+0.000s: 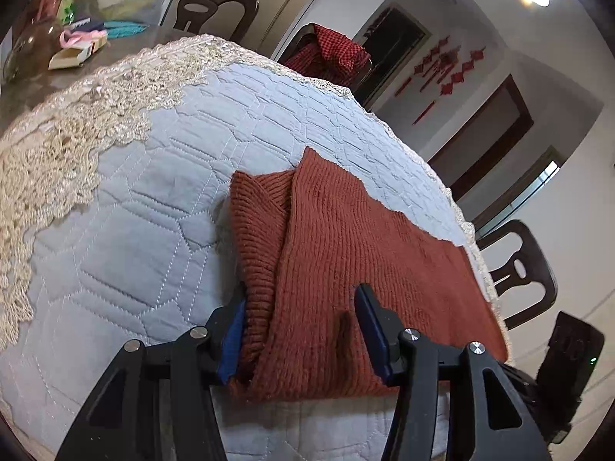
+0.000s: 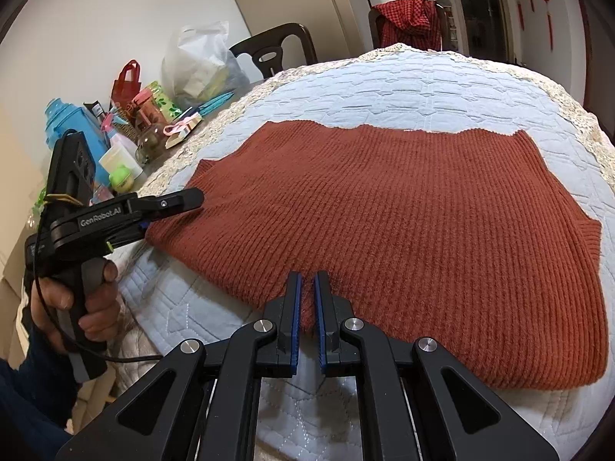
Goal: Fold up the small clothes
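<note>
A rust-coloured knitted sweater (image 1: 346, 230) (image 2: 403, 211) lies spread on a light blue quilted cover (image 1: 134, 230) (image 2: 423, 88). In the left wrist view one side is folded over, with a ribbed edge on the left. My left gripper (image 1: 301, 292) (image 2: 192, 196) stands about half wide at that edge, with a thick bunch of knit filling its jaws. One blue pad rests against the ribbed edge and the other finger dents the fabric. My right gripper (image 2: 307, 276) sits at the near hem, its jaws almost together with a pinch of knit between the pads.
A lace border (image 1: 77, 134) rims the cover. Bottles, bags and small items (image 2: 77, 123) crowd the table's far left, by a plastic bag (image 2: 200, 61). Dark chairs (image 1: 215, 4) (image 1: 519, 269) stand around, one draped with red checked cloth (image 2: 411, 19). A hand (image 2: 88, 296) holds the left gripper.
</note>
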Available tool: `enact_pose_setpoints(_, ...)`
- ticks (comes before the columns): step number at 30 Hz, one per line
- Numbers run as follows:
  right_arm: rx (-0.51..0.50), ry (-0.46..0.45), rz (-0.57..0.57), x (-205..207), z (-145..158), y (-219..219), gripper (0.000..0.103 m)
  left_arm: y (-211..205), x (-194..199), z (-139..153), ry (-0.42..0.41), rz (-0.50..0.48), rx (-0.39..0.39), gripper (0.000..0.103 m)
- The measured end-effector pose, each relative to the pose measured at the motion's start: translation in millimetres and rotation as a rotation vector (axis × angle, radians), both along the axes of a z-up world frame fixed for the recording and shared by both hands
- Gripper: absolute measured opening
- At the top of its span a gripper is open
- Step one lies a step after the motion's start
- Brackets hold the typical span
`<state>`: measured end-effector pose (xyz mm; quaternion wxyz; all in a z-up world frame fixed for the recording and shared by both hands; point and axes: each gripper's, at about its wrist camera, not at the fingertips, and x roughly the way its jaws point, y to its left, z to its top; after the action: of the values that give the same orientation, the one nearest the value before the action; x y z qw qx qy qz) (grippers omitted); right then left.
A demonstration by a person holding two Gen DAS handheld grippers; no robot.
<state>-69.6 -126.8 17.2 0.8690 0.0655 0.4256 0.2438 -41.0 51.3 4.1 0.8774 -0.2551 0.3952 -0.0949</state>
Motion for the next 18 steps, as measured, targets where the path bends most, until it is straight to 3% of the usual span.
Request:
enact_pose_setpoints(2, 0.011, 0.004, -0.001, 0.9, -0.2, -1.0, 0.006, 0.1, 0.2, -0.2, 0.003, 0.002, -0.008, 0.046)
enact_pose_setpoints(4, 0.027, 0.013, -0.004, 2.6, -0.3, -2.7, 0.006, 0.3, 1.5, -0.7, 0.013, -0.003, -0.020, 0.026)
enact_pose_setpoints(11, 0.044, 0.004, -0.020, 3.3, 5.4, -10.7, 0.006, -3.2, 3.6, 30.0, -0.070, -0.062, -0.078, 0.019)
enact_pose_setpoints(18, 0.047, -0.029, -0.139, 2.5, 14.9, -48.9, 0.006, -58.7, 19.3, 82.7, -0.193, -0.224, -0.080, 0.018)
